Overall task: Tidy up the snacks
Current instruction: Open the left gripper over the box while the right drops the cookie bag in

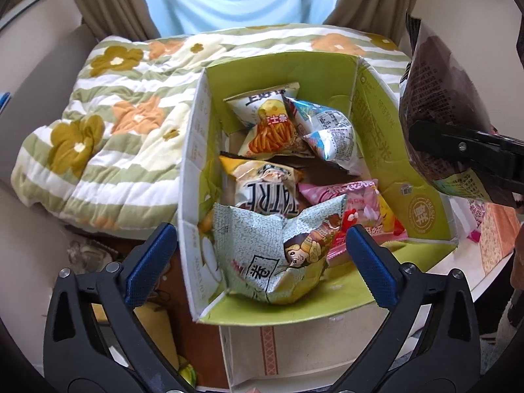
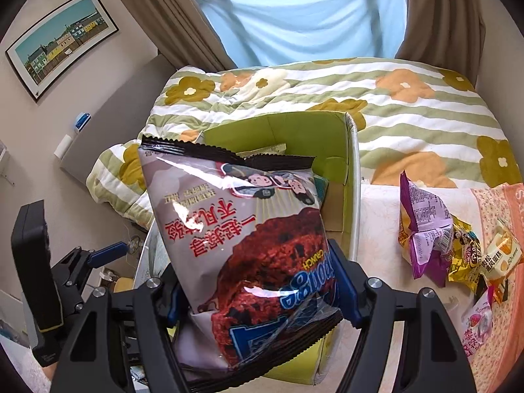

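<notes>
Behind everything we see a flowered, green-striped quilt [image 2: 409,104] under a blue curtain [image 2: 311,13]. Our right gripper [image 2: 262,290] is clamped on a brown cookie bag [image 2: 242,235], held at centre frame above the green box [image 1: 370,121]. Our left gripper [image 1: 262,255] hangs with fingers spread wide and nothing between them, low in its frame, over the box holding several snack packets [image 1: 278,252]. At the right edge of the right view, more snacks [image 2: 429,232] lie on the table [image 2: 376,222].
</notes>
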Available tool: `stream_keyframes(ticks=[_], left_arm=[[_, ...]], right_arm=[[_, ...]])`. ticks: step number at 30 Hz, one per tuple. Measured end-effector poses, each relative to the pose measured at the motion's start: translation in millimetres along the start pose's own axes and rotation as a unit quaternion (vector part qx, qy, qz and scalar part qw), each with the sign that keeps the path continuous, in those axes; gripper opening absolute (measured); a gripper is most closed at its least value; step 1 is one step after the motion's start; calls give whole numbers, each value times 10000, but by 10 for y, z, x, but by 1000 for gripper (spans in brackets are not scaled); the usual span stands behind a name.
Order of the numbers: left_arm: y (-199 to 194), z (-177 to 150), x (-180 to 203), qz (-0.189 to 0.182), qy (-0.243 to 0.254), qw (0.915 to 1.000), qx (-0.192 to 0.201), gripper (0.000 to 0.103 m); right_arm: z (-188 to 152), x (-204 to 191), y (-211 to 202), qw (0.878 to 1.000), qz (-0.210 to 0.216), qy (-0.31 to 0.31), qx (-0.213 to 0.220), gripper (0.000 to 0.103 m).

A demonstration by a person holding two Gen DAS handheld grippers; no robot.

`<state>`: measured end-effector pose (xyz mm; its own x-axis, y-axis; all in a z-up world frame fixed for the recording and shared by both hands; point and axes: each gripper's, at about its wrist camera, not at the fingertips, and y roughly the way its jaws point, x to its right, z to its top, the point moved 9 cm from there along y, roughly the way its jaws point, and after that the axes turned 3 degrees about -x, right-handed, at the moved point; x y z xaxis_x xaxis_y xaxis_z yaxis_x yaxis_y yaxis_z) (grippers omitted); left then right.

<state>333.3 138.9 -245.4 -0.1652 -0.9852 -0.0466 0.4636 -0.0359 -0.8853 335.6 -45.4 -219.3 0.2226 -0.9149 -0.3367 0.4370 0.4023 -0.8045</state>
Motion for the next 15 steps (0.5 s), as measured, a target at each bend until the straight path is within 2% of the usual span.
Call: stream_keyframes(ticks=[7, 13, 14, 15], left_arm=[[-90, 18, -92, 105, -206, 9996, 154, 102], [-160, -34, -158, 60, -374, 9990, 233, 102], [-165, -47, -165, 55, -403, 9989, 238, 102], [-171, -66, -179, 37, -435, 9987, 245, 102]], right_arm=[[-53, -29, 167, 9997, -39, -162, -174, 69], [-130, -83, 263, 9982, -341, -292, -398, 71], [-157, -89, 269, 9981, -342, -295, -415, 75], [-192, -99, 277, 9981, -347, -296, -414, 86]])
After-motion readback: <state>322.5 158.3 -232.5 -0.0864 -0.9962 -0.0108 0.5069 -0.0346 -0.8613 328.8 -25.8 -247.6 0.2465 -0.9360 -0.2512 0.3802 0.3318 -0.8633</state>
